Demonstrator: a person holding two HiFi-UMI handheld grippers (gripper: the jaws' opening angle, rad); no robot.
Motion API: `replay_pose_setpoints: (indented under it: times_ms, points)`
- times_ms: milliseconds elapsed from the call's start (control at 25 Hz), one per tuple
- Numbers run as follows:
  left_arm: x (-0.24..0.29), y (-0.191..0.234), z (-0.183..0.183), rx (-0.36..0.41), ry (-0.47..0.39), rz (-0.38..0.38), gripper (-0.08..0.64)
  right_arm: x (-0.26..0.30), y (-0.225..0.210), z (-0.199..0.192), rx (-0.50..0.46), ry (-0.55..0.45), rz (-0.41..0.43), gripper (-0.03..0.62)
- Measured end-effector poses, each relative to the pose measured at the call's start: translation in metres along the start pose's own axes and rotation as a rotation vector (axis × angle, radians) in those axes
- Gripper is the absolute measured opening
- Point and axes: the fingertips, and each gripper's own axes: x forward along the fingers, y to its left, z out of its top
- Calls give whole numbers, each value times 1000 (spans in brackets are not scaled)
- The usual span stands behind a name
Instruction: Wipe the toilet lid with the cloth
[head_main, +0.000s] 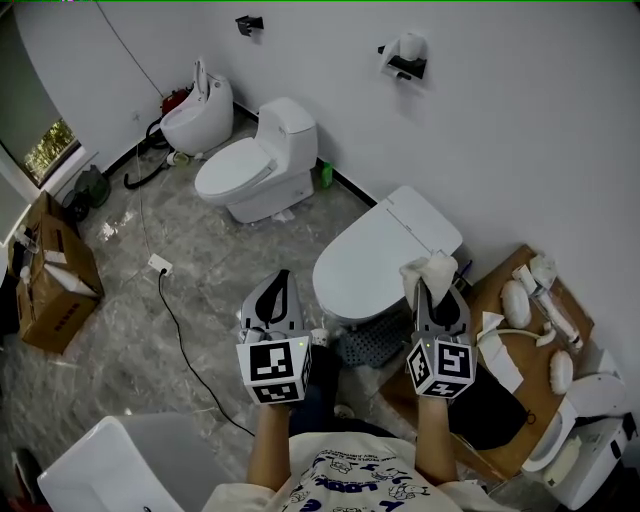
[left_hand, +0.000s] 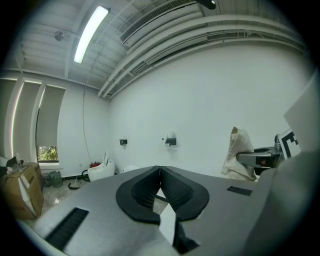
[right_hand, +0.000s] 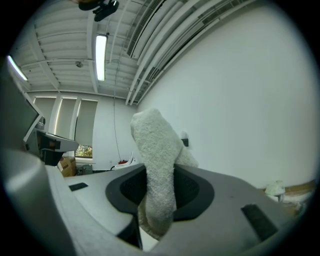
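The person stands with both forearms stretched forward from the body, the left forearm (head_main: 268, 445) and the right forearm (head_main: 436, 452) lying side by side, somewhat apart and nearly parallel, both of them bare. The left gripper (head_main: 282, 281) points forward and away from the body; its two jaws lie together so that the tips touch, and there is nothing between them. The right gripper (head_main: 434, 290) points in the same direction beside it, and its jaws are pressed on a cloth (right_hand: 157, 150), which stands up out of them past the tips and also hangs a little below them.
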Motion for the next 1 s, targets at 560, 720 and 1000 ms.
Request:
replay_pose_setpoints:
  times_ms: [560,720,1000]
  points:
    - [201,48,23,0,0,-105,5,179,-18,12,0,4,-102,114]
    - [265,57,34,0,1,-144,5,233,-29,17,-5,14,-138,114]
    - [357,68,32,7,40,-204,5,315,-46,7,3,65,-190,114]
